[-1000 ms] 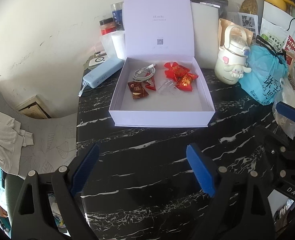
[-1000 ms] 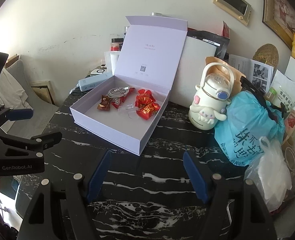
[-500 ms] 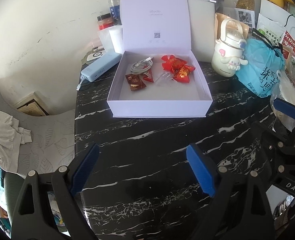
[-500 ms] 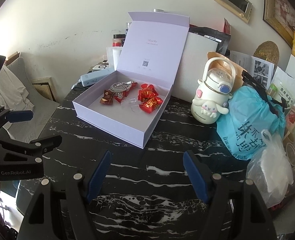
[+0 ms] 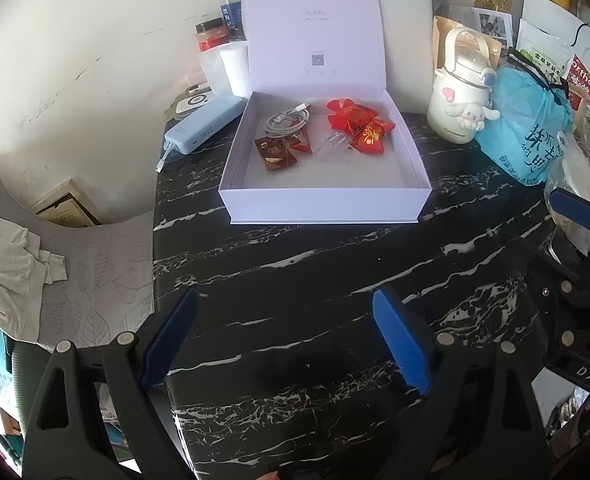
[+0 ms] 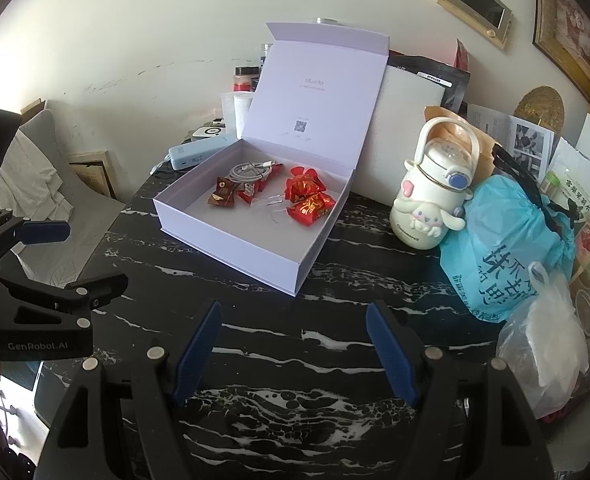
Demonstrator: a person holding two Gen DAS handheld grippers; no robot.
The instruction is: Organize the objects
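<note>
The open lilac cardboard box (image 5: pixel 323 204) sits mid-table on black marble (image 5: pixel 315 280), holding one coiled white cable (image 5: pixel 285 122), two brown sachets (image 5: pixel 275 154) and about three red packets (image 5: pixel 359 122). I judge closing its lid next: approach level, both my left gripper (image 5: pixel 283 336) and right gripper (image 6: pixel 293 350) spread wide, empty.
</note>
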